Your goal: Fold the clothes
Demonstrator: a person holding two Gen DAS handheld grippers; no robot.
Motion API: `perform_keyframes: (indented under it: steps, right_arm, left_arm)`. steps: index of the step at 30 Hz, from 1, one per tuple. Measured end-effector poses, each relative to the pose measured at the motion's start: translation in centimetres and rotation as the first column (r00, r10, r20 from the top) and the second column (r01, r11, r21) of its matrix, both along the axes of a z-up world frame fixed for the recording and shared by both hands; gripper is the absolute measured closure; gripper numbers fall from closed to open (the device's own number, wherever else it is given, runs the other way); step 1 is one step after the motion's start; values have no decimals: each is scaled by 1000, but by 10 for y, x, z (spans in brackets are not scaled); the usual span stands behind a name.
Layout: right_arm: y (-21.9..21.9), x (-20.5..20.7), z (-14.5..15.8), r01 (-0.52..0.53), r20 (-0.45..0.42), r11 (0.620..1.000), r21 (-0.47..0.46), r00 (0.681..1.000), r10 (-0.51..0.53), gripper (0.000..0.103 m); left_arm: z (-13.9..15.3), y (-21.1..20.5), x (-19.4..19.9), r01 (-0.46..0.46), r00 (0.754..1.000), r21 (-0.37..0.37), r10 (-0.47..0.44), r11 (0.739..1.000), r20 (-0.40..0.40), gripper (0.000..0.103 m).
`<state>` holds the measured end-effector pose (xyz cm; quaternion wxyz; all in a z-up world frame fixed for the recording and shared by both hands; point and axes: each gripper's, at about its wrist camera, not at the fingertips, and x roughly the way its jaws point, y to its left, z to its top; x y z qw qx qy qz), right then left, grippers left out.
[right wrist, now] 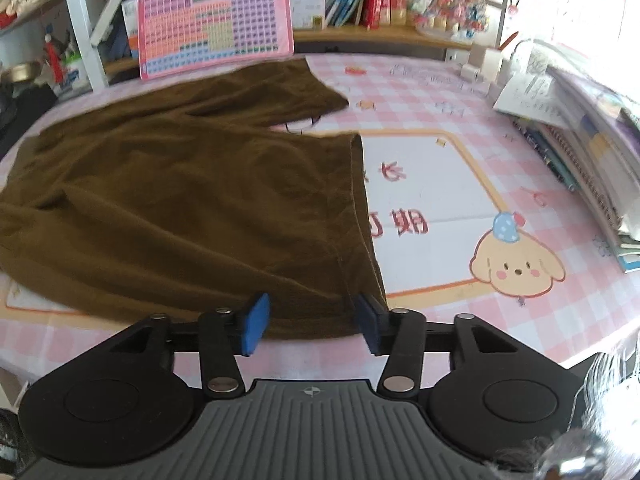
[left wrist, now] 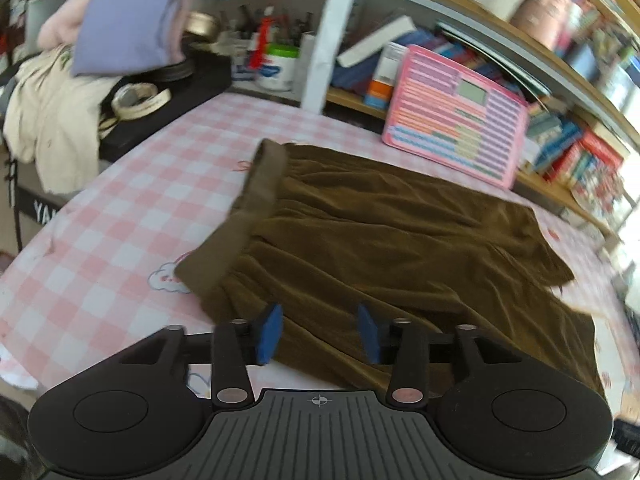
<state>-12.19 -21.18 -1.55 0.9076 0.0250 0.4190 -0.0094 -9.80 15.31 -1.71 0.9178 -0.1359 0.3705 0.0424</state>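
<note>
A pair of olive-brown shorts (left wrist: 380, 232) lies flat on the pink checked tablecloth (left wrist: 140, 208). Its waistband (left wrist: 256, 196) is at the left in the left wrist view. My left gripper (left wrist: 320, 334) is open, its blue pads just above the near edge of the shorts near the waistband end. In the right wrist view the shorts (right wrist: 180, 192) spread to the left, with a leg hem (right wrist: 360, 208) on the right. My right gripper (right wrist: 312, 322) is open over the near corner of that leg, holding nothing.
A pink toy keyboard tablet (left wrist: 452, 116) (right wrist: 214, 20) leans against bookshelves (left wrist: 560, 128) at the back. A pile of clothes and tape rolls (left wrist: 136, 98) sits at the far left. Stacked notebooks and papers (right wrist: 580, 140) lie at the right edge of the table.
</note>
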Motion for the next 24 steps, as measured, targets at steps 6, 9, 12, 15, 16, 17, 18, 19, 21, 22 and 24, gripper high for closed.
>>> perform_keyframes:
  steps: [6,9,12,15,16,17,18,19,21,22,24]
  right_arm:
    - [12,-13,13,72,40,997,41,996,-74,19]
    - [23,-18,17,92,57,996,4,994,-92,11]
    - [32,-25,22,105,86,994,-10,991,-104,5]
    - [42,-31,25,109,109,994,-10,988,-108,3]
    - [45,-32,26,115,110,993,-14,988,-113,3]
    - [48,-33,26,121,110,993,-19,987,-118,3]
    - [50,-34,27,127,111,992,-23,986,-123,3]
    - [53,-35,27,137,110,990,-28,985,-133,3]
    - [57,-36,27,160,106,986,-36,982,-156,3]
    - [59,-37,27,172,105,984,-40,980,-167,3]
    - [65,-39,27,189,102,981,-48,978,-183,3]
  left_arm:
    - [6,-23,4,98,995,77,-98,992,-8,23]
    - [8,-30,7,131,991,117,-130,984,-19,18]
    - [8,-32,8,175,985,123,-174,977,-19,12]
    - [7,-33,10,219,976,138,-217,966,-24,12]
    - [7,-33,11,232,973,141,-231,962,-26,12]
    - [6,-32,12,244,970,142,-243,959,-28,12]
    - [6,-31,13,256,967,141,-254,956,-29,12]
    - [6,-31,14,267,964,138,-266,954,-29,12]
    - [5,-29,15,289,957,136,-288,948,-29,11]
    - [5,-28,15,300,954,136,-298,944,-30,11]
    - [4,-25,15,317,948,142,-316,938,-32,11]
